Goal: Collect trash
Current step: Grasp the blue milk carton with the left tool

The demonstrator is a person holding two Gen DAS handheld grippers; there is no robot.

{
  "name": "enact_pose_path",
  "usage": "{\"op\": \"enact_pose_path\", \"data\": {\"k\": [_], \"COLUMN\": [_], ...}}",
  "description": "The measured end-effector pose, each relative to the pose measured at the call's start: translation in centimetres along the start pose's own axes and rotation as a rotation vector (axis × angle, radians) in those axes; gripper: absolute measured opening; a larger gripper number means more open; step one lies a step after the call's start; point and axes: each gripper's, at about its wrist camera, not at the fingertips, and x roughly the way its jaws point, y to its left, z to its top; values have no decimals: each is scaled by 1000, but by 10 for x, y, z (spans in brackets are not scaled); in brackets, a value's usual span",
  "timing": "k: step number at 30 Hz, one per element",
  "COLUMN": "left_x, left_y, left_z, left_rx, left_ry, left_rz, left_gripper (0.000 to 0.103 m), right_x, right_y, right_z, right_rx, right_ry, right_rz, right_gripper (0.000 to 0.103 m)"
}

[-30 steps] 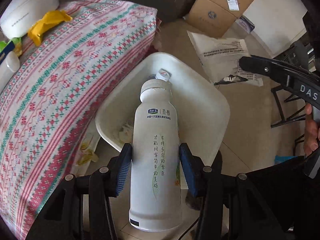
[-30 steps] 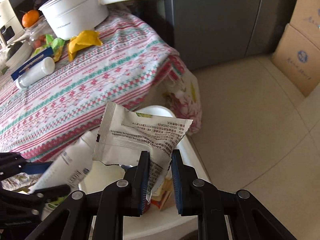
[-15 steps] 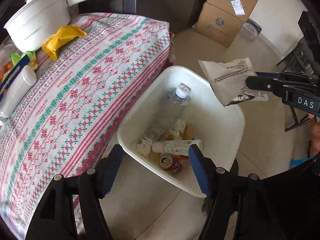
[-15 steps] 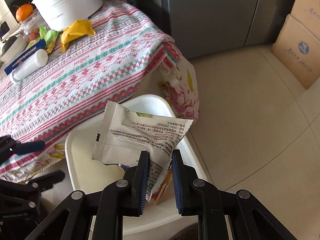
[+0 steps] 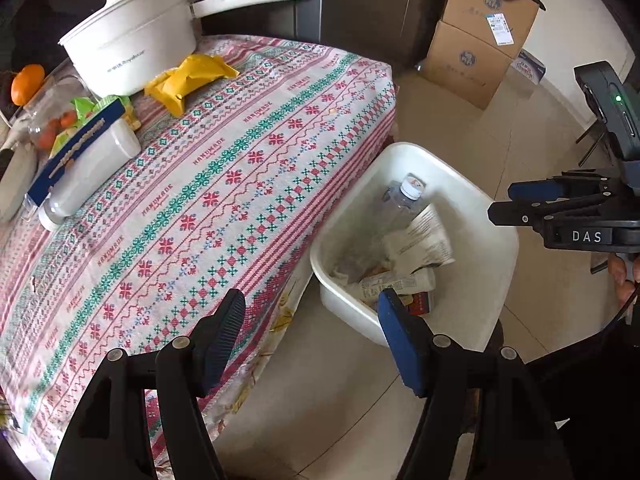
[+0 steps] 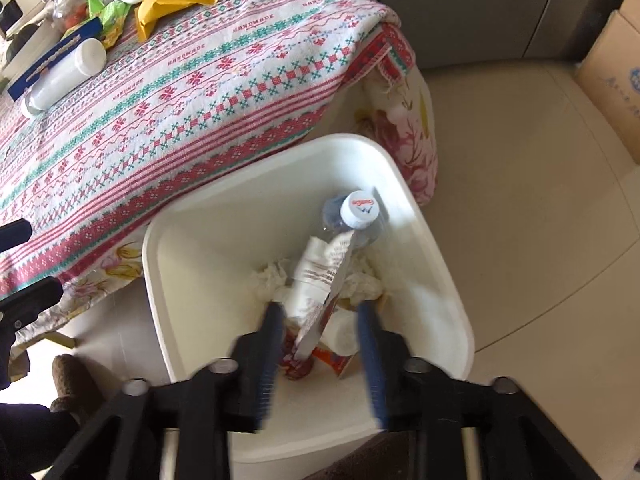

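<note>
A white bin (image 5: 440, 164) (image 6: 280, 152) stands on the floor beside the clothed table. In it lie a clear bottle (image 6: 356, 212) (image 5: 400, 200), a white drink bottle (image 5: 400, 282), tissues and a white printed wrapper (image 6: 320, 276) (image 5: 424, 236). My right gripper (image 6: 320, 344) (image 5: 520, 200) hangs over the bin with its jaws opening. The wrapper is loose below them, touching neither pad. My left gripper (image 5: 310, 332) is open and empty above the table's edge. On the table lie a yellow wrapper (image 5: 192, 80) (image 6: 172, 0), a green wrapper (image 5: 92, 104) and a white bottle (image 5: 92, 172) (image 6: 64, 76).
A white pot (image 5: 128, 52) with a long handle and an orange (image 5: 28, 82) sit at the table's far side. A blue flat pack (image 5: 72, 148) rests on the lying bottle. Cardboard boxes (image 5: 476, 40) stand by the dark cabinet. A brown slipper (image 6: 72, 384) is on the floor.
The left gripper opened, dropped the white drink bottle into the bin and pulled back toward the table. The right gripper sank over the bin, opened and let the wrapper fall in.
</note>
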Motion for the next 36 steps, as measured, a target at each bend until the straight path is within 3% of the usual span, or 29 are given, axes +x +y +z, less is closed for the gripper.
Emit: {"op": "enact_pose_path", "data": {"k": [1,2,13,22,27,31,36], "left_x": [1,0,-9,-21,-26,-30,-33], "left_y": [2,4,29,81,130,179,236], "left_z": [1,0,-1,6,8,6,1], "left_rx": [-2,-3,-50,-184,-308,-469,-709], "left_ry": [-1,-2,-8,-48,-79,-148,-231], "left_rz": [2,4,22,58,97,112,39], "left_gripper": [71,71,71,71,71,71,71], "right_x": [0,-2,-9,-19,-21,-20,-18], "right_y": [1,2,17,34,53,67,82], "right_z": [0,1,11,31,43,54,65], "right_rx": [8,10,-1,3,-24,-41,-50], "right_ry": [-3,-9,-35,-78,-91,-96,-97], "right_rz": [4,8,16,35,45,55,77], "right_gripper": [56,59,67,73,74,75,75]}}
